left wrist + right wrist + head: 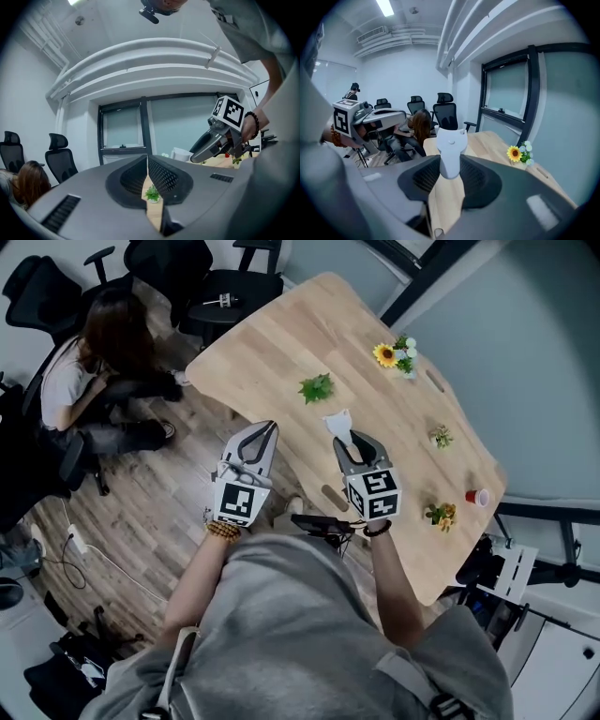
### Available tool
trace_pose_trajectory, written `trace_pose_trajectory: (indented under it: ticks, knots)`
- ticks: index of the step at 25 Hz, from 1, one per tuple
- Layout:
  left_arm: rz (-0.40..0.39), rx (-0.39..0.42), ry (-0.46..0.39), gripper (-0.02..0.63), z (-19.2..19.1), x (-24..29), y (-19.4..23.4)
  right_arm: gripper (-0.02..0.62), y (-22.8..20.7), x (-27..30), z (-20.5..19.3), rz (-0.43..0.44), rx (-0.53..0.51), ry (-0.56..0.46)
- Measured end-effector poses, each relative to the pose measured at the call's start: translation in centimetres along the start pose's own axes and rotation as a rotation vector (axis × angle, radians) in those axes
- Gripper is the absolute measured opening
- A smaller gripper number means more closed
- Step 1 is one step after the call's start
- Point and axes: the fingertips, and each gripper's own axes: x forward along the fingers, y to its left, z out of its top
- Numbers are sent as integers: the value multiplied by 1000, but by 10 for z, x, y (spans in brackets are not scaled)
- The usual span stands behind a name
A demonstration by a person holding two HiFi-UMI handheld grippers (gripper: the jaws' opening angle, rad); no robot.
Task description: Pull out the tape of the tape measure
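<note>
While a person (89, 371) sits bent over among black chairs (169, 263) at the far left, the left gripper (268, 427) hangs just off the near-left edge of the wooden worktop (281, 343), over the plank floor (141, 512). Its jaws are clenched tip to tip on nothing. Through the slit under those tips, its own view shows a green sprig (317, 387) standing on the worktop. Just right of the sprig in the head view is the tape measure (339, 424) (a pale, whitish case). It is grasped by the right gripper (352, 439), whose pads press on the case's lower end while the rest sticks out past the fingertips. That gripper is held up over the worktop's near side. Further right, a sunflower posy (392, 355) stands near the far edge. Two small plants (441, 436) sit towards the right edge, with a red cup (477, 497) at the right corner.
</note>
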Motion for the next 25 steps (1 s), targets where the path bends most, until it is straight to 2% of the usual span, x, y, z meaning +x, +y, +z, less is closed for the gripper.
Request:
trace_pose_trajectory:
  ticks: [3,8,11,18,25]
  knots:
    - [-24,17,0,15,1,4,-4,138,12,2,5,31,-13,15]
    - [-78,113,0,15,-2,2,-16,138,32,-3,1,79,2,48]
    - [-108,139,-10,17,-3,-3,-19,138,42,-4,1,98,-8,57]
    - [-200,121,-9,18,-13,-8,-37,138,62,-8,-1,120,-23,74]
    - [-250,113,-24,41,-13,-11,-43,138,71,-9,6,120,-46,58]
